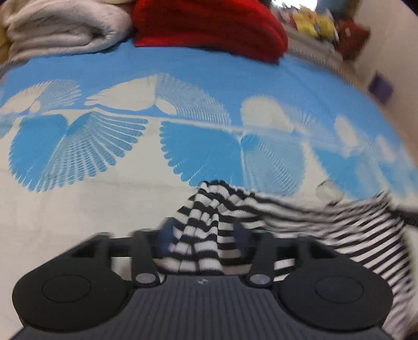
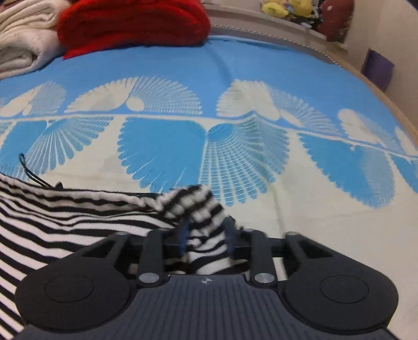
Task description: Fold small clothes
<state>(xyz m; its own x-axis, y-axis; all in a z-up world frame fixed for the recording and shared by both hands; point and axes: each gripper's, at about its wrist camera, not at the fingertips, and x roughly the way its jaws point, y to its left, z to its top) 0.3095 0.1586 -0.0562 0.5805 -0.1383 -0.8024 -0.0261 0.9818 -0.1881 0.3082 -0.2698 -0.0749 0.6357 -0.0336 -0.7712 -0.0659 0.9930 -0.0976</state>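
Striped garment bunched between left hand-held gripper fingers.

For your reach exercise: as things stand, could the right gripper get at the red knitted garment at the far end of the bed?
Probably not at once. The right gripper has the striped garment bunched between its jaws, and a broad stretch of blue bedspread lies bare before the red knitted garment.

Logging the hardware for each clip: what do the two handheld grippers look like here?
Both look alike. The left gripper and right gripper each have a dark grey ribbed body with a small round cross mark at its front edge, flanked by two matte black round housings. Black link arms on silver pivot pins carry blue-padded fingers. No hand, sleeve or gripper cable shows.
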